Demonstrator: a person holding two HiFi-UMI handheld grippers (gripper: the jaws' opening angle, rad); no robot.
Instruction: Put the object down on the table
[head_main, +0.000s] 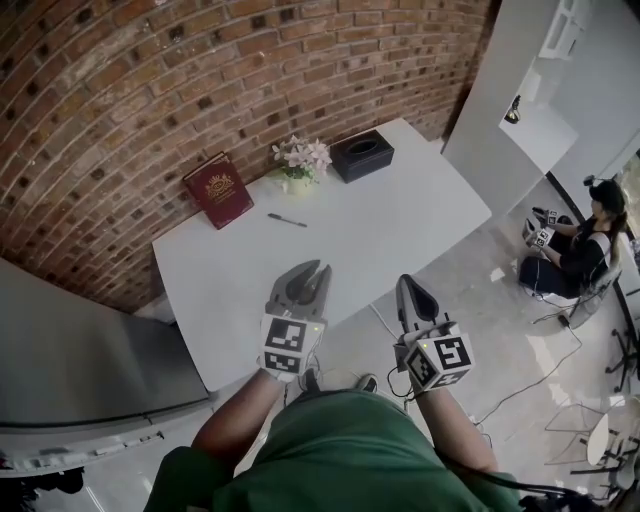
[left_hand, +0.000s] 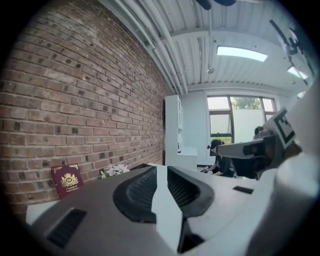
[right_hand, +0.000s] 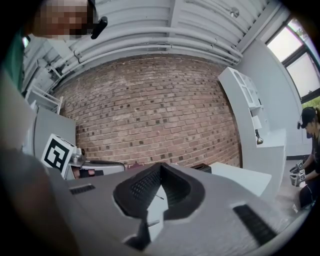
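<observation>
While possibly glossy, white table (head_main: 400, 225) against brick wall (head_main: 120, 100).

Green shirt (head_main: 330, 450), grey left gripper (head_main: 312, 268), grey right gripper (head_main: 408, 281), black ribbed pads (left_hand: 135, 195) inside the jaws, white cubes (head_main: 287, 345) bearing black square markers

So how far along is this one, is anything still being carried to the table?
Done: a pen, red book, flowers and black box sit on the table; which one is the task's object I cannot tell. In hand: nothing. The left gripper has its jaws slightly apart with only table showing between them, and the right gripper has its jaws together, empty. Left: no put-down visibly remains.
</observation>
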